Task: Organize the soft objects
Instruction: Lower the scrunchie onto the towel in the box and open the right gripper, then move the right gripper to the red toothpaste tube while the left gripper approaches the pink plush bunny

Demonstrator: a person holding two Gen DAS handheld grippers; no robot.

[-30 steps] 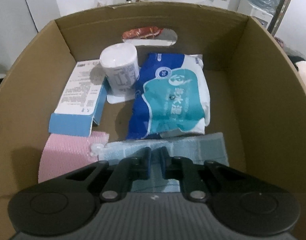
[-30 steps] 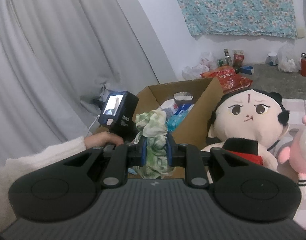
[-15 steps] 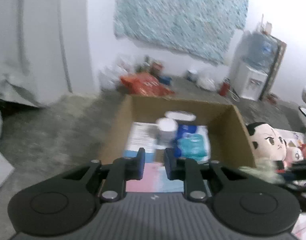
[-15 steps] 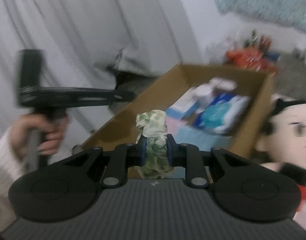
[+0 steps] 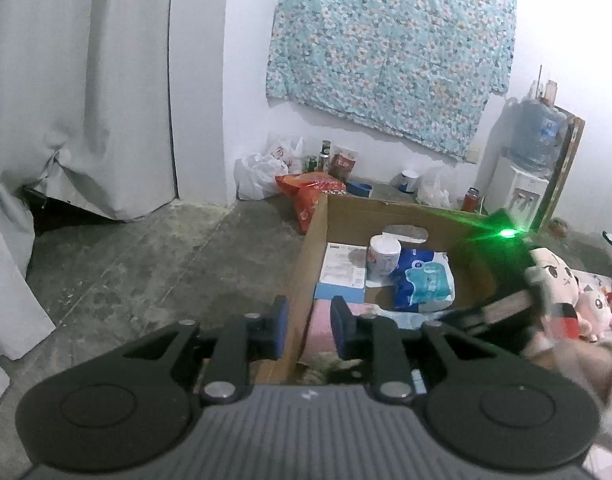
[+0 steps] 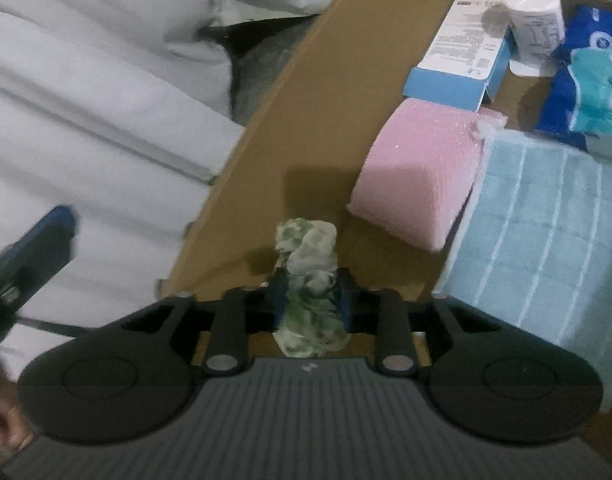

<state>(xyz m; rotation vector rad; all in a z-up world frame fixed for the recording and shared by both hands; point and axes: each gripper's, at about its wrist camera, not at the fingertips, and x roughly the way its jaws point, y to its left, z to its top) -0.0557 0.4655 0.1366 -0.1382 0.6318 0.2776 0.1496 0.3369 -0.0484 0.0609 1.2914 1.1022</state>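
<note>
My right gripper (image 6: 310, 280) hangs over the near left corner of the open cardboard box (image 6: 306, 92). A crumpled green and white cloth (image 6: 306, 244) fills the gap between its blue pads, and the jaws are opening. Inside the box lie a pink bubble-wrap pack (image 6: 413, 180), a light blue towel (image 6: 545, 248), a blue tissue pack (image 6: 593, 96), a white roll (image 6: 533, 20) and a blue and white carton (image 6: 461, 60). My left gripper (image 5: 307, 320) is raised above the box's (image 5: 306, 264) near left wall, its jaws opening with nothing between them.
Plush dolls (image 5: 553, 276) sit on the floor right of the box. Bare concrete floor (image 5: 146, 272) spreads to the left, with a white curtain (image 5: 78, 100) beyond. Bags and bottles (image 5: 306, 176) line the far wall, and a water dispenser (image 5: 525, 168) stands at the right.
The left gripper has risen out of the box, pulled back and parted its jaws. The right gripper has swung over the box with the cloth, tipped downward, and its jaws have widened.
</note>
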